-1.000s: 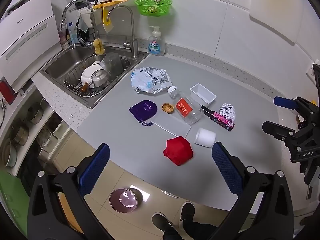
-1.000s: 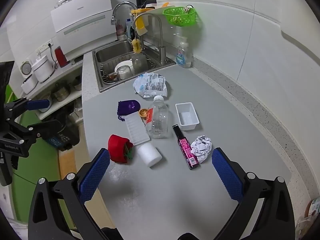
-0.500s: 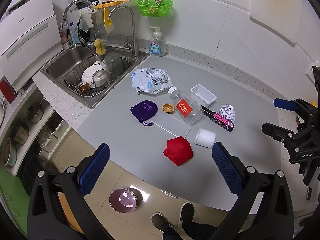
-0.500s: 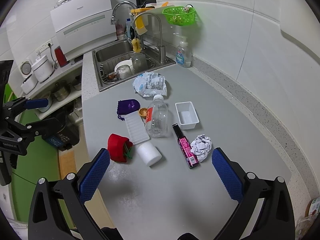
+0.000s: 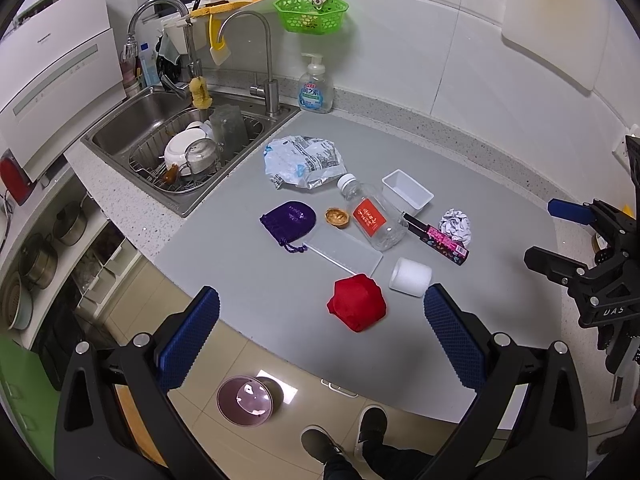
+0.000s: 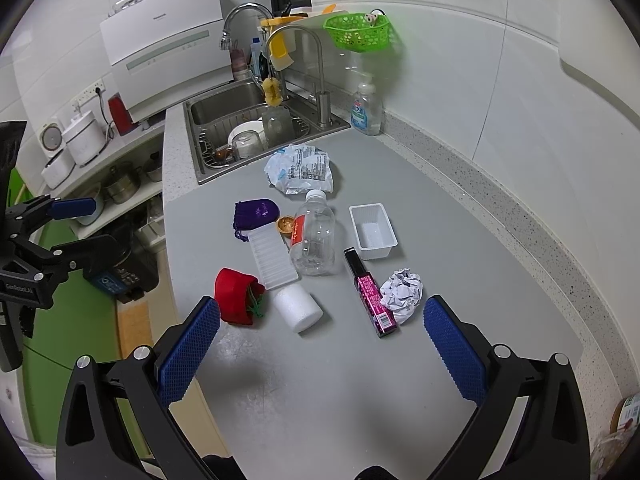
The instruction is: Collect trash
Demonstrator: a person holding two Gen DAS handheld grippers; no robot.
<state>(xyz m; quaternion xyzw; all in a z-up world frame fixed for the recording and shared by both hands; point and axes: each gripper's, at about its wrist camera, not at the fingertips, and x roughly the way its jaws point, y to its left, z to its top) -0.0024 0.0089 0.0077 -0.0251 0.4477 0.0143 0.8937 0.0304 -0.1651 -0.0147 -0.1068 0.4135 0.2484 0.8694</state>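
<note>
Left wrist view: the left gripper (image 5: 320, 328) hangs over the front edge of the grey countertop (image 5: 480, 184), its two blue pads wide apart and holding nothing. At 10 o'clock is the steel sink (image 5: 132, 128) with white dishes in it. Going from left to right across the counter, a purple cloth pouch (image 5: 290, 220) comes first. At 12 o'clock from it lies a crumpled clear plastic bag with print (image 5: 304, 162). Just right of the pouch is a small brown nutshell (image 5: 337, 216), and a flat clear plastic tray (image 5: 344, 246) lies at 6 o'clock from the shell. A red cloth bag (image 5: 357, 302) sits at 6 o'clock from that tray. Next comes an empty clear plastic bottle with a red label (image 5: 372, 218), lying on its side. A white foam roll (image 5: 411, 276) is at 6 o'clock from the bottle. A white plastic tub (image 5: 407, 192) stands right of the bottle. A black and pink stick pack (image 5: 438, 238) touches a crumpled white paper ball (image 5: 455, 224).

Right wrist view: the right gripper (image 6: 320, 336) floats above bare counter near the paper ball, its pads wide apart and empty too.
</note>
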